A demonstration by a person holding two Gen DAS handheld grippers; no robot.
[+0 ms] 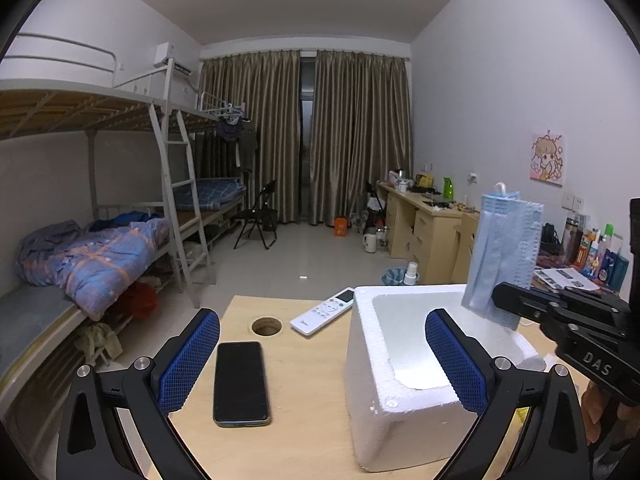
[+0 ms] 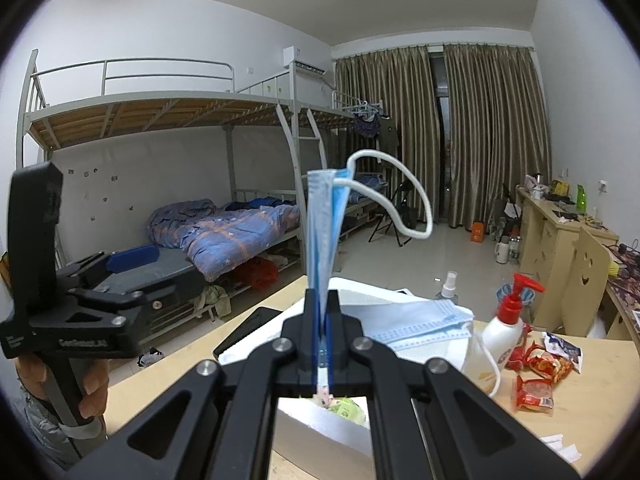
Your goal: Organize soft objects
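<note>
A blue face mask (image 2: 322,232) stands upright, folded, pinched at its lower edge between the clenched fingers of the right gripper (image 2: 321,332), its white ear loop (image 2: 416,200) curling off to the right. Just beyond and below that gripper sits a white foam box (image 1: 396,360), with a second mask (image 2: 424,326) draped over its far rim. The left gripper (image 1: 322,364) is released, fingers wide apart and empty; between them lie a black phone (image 1: 240,384) and the box's near corner, with a white remote (image 1: 324,312) further ahead on the wooden table (image 1: 304,400).

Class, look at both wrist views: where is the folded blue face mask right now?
The blue face mask stands upright, pinched in the right hand-held gripper; in the left wrist view it hangs at right over the white foam box.
</note>
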